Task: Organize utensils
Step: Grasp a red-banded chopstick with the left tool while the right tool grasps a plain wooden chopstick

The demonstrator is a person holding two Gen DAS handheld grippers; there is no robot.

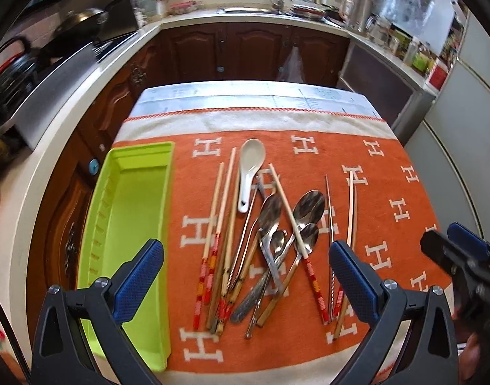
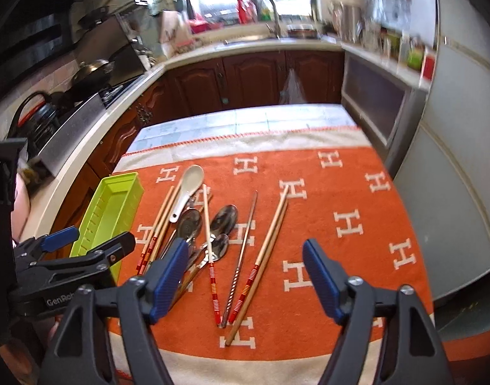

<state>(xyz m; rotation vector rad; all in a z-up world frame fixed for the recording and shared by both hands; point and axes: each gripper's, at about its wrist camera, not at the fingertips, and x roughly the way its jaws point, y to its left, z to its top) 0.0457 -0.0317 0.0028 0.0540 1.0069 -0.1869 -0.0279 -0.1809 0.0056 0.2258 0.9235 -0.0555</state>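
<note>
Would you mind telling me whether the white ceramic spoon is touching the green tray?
Apart. The left wrist view shows the white ceramic spoon lying well clear of the green tray, with orange cloth and wooden chopsticks between them.

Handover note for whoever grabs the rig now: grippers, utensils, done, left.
Left gripper: open, empty, above the pile.
Right gripper: open, empty, over the chopsticks.
Green tray: on the cloth's left edge, nothing in it.
White ceramic spoon, metal spoons and chopsticks lie loose and overlapping on the orange cloth.
Done: nothing sorted.
Left: move every utensil into the tray.
</note>
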